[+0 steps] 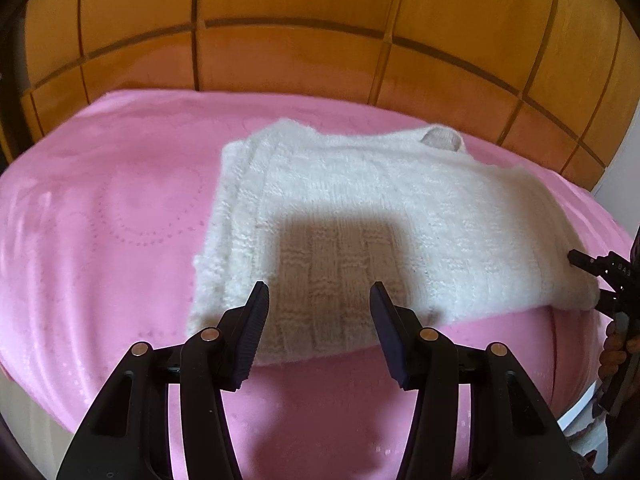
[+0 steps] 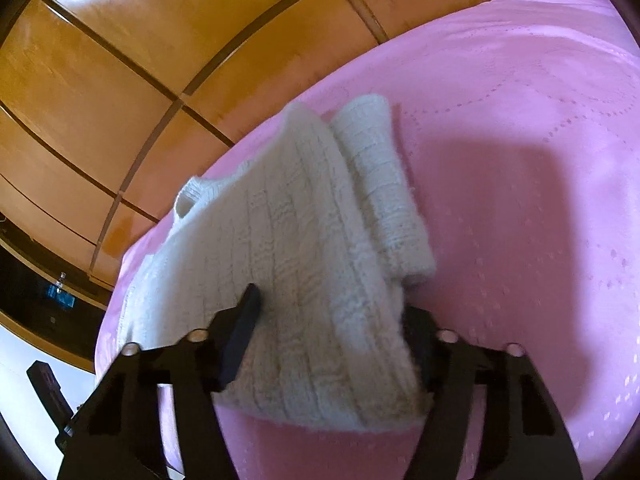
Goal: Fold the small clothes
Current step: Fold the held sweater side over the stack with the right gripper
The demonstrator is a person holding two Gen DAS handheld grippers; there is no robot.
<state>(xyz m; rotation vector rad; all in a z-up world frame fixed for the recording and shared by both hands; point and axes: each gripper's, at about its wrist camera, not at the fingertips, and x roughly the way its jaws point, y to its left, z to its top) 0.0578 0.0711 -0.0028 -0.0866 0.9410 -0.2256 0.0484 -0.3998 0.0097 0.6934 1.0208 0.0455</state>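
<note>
Faint white letters on right tool, not legible.

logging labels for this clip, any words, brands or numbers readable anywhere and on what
"BAS": partial white letters on the right gripper body at the left wrist view's right edge; the rest is cut off or too blurred to read.
Sweater: no text or tag visible.
Pink blanket: only a dotted embossed pattern, no words.
Dark shelf in the right wrist view: a small bluish item, too small and blurred to read.
</note>
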